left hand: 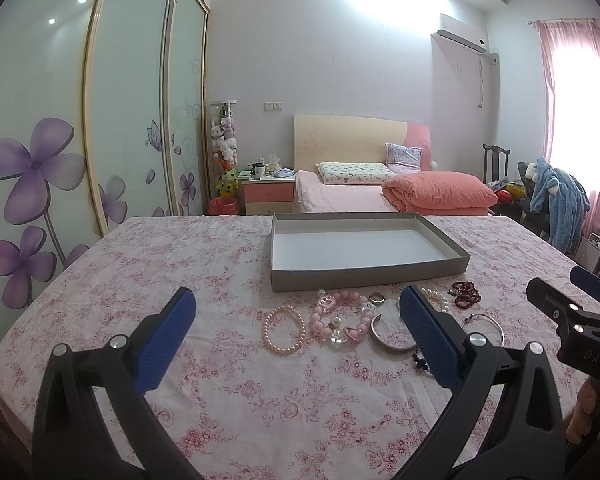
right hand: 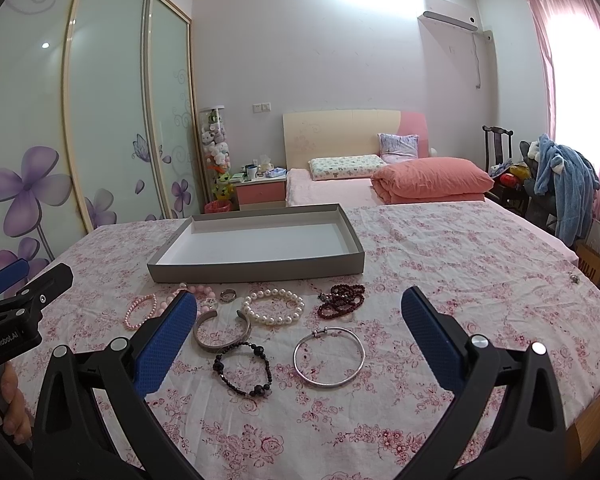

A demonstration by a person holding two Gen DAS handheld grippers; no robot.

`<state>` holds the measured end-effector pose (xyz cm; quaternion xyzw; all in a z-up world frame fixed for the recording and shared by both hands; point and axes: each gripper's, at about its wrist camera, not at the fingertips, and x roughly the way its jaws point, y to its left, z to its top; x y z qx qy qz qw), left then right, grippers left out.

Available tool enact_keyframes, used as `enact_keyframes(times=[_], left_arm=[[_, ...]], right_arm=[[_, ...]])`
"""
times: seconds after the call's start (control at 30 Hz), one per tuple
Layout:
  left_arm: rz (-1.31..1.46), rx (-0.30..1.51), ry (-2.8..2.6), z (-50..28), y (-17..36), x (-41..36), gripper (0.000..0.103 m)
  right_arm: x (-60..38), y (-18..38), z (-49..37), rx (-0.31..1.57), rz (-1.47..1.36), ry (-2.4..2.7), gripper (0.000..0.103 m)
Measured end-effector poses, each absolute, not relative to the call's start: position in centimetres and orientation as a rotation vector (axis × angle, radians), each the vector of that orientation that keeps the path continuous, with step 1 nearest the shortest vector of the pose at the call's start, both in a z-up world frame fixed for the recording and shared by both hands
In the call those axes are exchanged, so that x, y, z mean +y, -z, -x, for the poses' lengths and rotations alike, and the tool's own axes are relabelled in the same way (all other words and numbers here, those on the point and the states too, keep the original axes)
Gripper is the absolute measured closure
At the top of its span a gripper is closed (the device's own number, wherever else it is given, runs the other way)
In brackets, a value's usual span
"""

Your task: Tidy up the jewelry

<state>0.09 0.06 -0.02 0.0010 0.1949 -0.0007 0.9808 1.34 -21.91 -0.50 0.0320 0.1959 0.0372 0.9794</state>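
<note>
- My left gripper [left hand: 296, 320] hangs above the flowered cloth [left hand: 180, 280] with its blue fingers [left hand: 168, 340] spread wide, nothing between them.
- My right gripper [right hand: 300, 320] is spread just as wide and pinches nothing — the jewelry lies on the cloth below and beyond it.
- The gray tray [right hand: 256, 268] sits at 12 o'clock from the jewelry, shallow, white inside, with nothing in it.
- Small pink pearl bracelet [left hand: 284, 330]: flat on the cloth between my left fingers, at about 9 o'clock from the chunky pink bead bracelet [left hand: 340, 316] and just beside it.
- A ring [right hand: 228, 295] lies just in front of the tray's near wall, at 9 o'clock from the white pearl bracelet [right hand: 274, 306].
- Dark red bead strand [right hand: 342, 300]: bunched at 3 o'clock from the white pearls, apart from them.
- Open silver cuff [right hand: 222, 330] lies at 7 o'clock from the white pearls; the black bead bracelet [right hand: 242, 368] touches its near edge.
- Thin silver bangle [right hand: 328, 356] — at 3 o'clock from the black beads, apart from them.
</note>
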Motion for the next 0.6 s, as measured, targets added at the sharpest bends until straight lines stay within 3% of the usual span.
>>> enact_keyframes(times=[0.6], left_arm=[[-0.018, 0.463, -0.034, -1.9, 1.9, 0.4, 0.004]], right_arm=[[-22.7, 2.4, -3.4, 0.492, -0.074, -0.036, 0.002]])
